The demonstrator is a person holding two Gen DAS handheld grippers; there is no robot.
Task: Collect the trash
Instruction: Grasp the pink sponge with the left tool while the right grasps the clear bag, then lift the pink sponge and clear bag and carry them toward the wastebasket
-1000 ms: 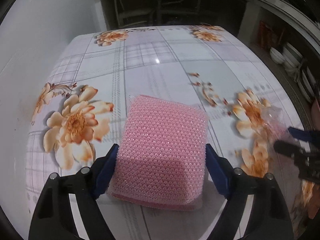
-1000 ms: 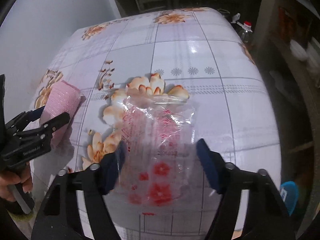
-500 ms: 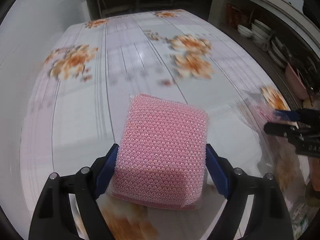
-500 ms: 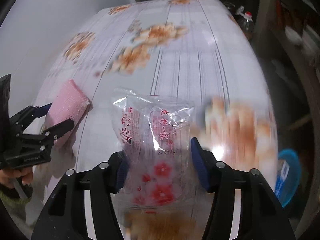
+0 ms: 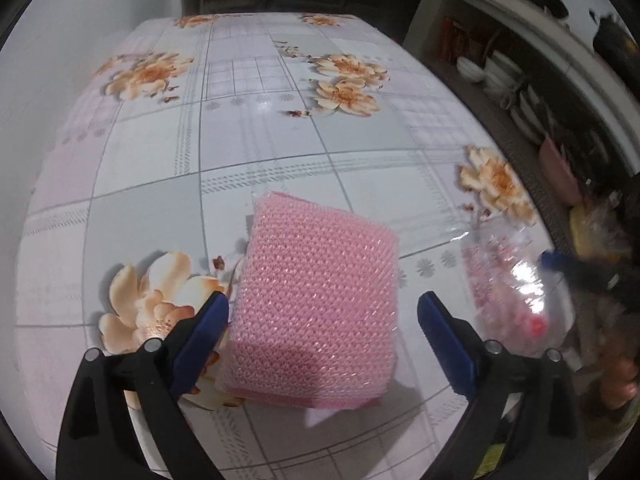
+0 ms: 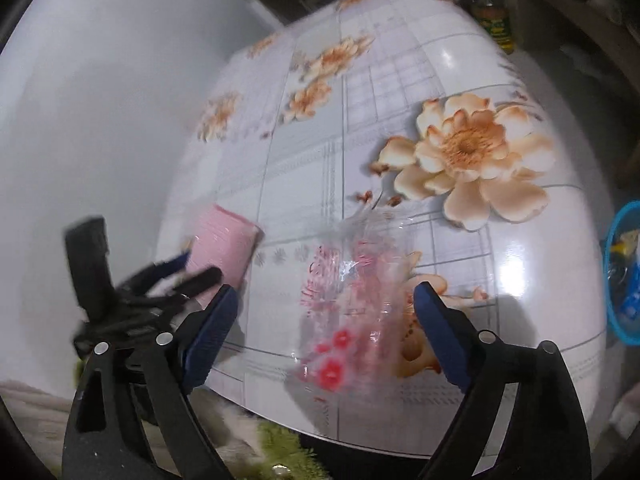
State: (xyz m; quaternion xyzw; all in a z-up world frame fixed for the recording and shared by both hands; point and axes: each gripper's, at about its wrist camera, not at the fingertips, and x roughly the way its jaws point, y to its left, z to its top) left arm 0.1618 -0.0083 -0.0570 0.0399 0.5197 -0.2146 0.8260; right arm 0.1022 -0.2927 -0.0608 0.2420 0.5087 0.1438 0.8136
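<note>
My left tongs [image 5: 323, 320] and right tongs [image 6: 326, 320] have just opened, pink sponge [image 5: 316, 304] and clear wrapper [image 6: 352, 304] lying loose between their jaws, neither binned yet

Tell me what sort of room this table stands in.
Most likely a home kitchen or dining corner. A flowered tablecloth covers the table, stacked bowls fill a shelf beside it, and a bottle stands past its far end.
</note>
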